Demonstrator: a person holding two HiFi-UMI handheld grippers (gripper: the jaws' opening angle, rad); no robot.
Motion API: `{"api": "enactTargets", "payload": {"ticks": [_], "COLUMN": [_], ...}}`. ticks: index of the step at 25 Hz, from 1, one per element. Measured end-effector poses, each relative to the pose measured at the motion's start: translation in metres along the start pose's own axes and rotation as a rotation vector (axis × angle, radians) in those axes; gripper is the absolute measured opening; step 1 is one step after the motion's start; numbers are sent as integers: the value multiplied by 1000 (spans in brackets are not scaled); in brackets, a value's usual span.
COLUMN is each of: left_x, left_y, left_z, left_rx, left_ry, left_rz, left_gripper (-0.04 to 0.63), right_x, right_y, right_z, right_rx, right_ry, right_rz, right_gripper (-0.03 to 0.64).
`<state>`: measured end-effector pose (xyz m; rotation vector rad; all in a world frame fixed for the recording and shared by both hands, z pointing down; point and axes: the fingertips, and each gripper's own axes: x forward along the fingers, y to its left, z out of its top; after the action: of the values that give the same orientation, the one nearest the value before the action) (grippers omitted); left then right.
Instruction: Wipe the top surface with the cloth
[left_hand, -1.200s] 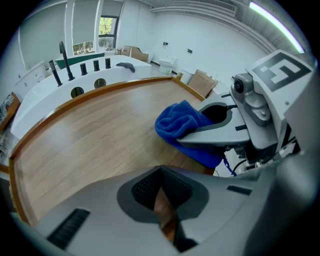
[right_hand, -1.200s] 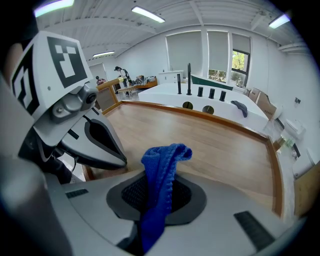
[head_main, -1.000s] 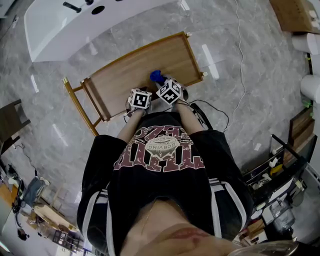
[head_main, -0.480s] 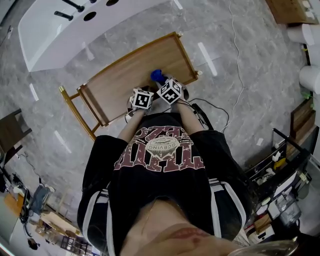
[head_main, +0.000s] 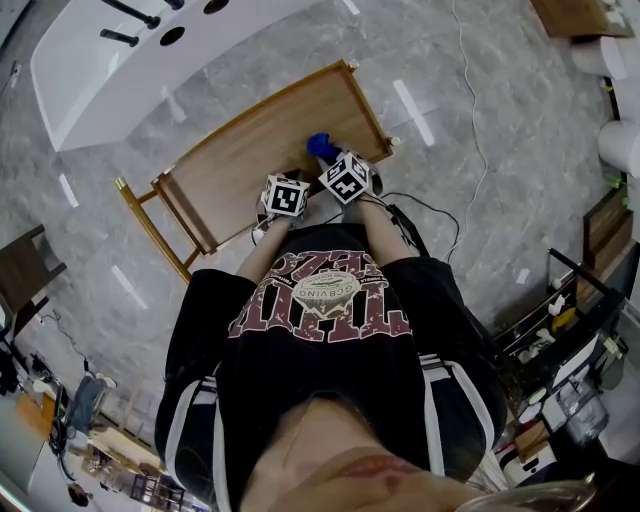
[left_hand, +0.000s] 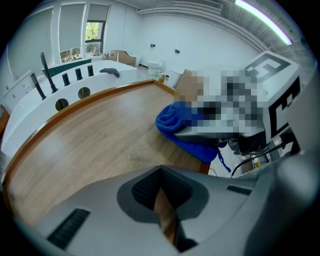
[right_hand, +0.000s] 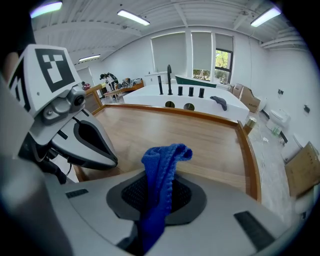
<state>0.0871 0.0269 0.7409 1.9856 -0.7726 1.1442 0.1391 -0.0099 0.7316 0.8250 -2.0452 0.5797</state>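
Wooden top (right_hand: 200, 132) lies beyond cloth (right_hand: 162, 162) half buried in right gripper (right_hand: 157, 200) jaws.

The cloth (right_hand: 160, 170) is coarse blue knit. The bench (head_main: 250, 150) is smooth, matt, pale wood. The floor (head_main: 480, 140) is glossy grey marble-like stone. The right tongs (right_hand: 157, 197) look matt grey plastic.

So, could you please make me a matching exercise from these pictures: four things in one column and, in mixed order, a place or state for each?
Things
1. blue knitted cloth
2. left gripper
3. rimmed wooden table top
4. long white basin with black taps

Places or states
A. beyond the table's far edge
B. clamped in the right gripper
C. jaws together, nothing held
D. beneath both grippers

Pairs: 1-B, 2-C, 3-D, 4-A
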Motion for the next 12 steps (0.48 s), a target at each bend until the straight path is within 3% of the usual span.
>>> {"api": "enactTargets", "payload": {"ticks": [12], "left_x": [2], "left_y": [-14], "left_z": [4], "left_rx": [1], "left_ry": [26], "left_rz": [-26], "left_gripper": [49], "right_x": [-12], "right_y": [-31], "right_z": [-13], "right_rx": [58], "right_ry": [-2], "right_rz": [-49], "right_gripper": [64]}}
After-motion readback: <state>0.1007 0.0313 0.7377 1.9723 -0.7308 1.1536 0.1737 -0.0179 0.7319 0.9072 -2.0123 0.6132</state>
